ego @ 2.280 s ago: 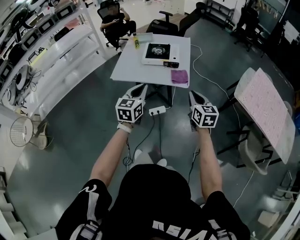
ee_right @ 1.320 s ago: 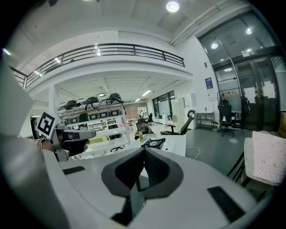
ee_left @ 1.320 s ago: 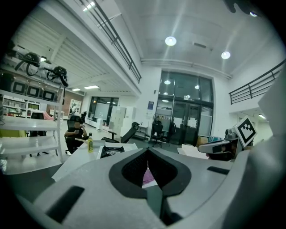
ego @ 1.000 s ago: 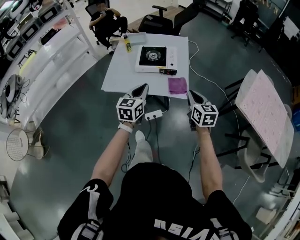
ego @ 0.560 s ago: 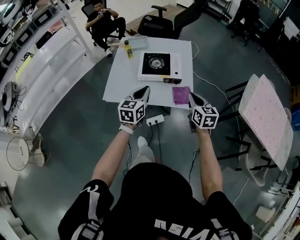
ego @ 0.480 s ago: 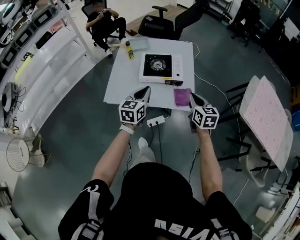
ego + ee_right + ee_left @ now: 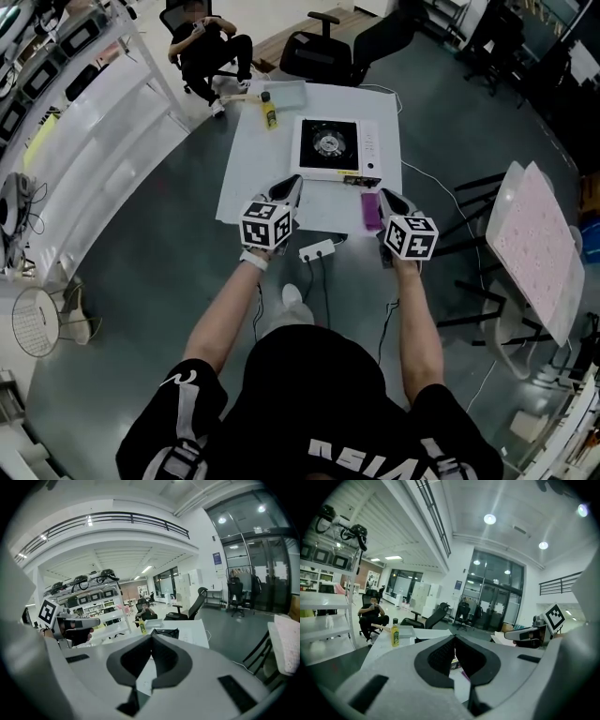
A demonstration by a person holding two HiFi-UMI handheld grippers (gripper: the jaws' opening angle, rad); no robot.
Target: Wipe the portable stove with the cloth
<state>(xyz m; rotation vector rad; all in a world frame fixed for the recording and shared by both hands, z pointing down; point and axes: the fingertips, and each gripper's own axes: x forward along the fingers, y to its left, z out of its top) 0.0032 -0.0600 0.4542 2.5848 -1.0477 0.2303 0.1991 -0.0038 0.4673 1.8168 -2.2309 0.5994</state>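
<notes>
Filling the upper middle of the head view, the white desk [image 7: 253,178] carried the portable stove [image 7: 336,148] on its right half. At the desk's lower edge, the left tongs [image 7: 291,181] and right tongs [image 7: 382,194] were each pressed together, pinching nothing. The purple cloth [image 7: 370,214] lay below the stove, just beside the right tongs. A yellow bottle [image 7: 267,112] stood at the desk's upper left.

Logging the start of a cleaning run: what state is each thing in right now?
portable stove: flat on the table, untouched
cloth: lying on the table beside the portable stove, not picked up
bottle: upright, capped
left gripper: shut, empty
right gripper: shut, empty
</notes>
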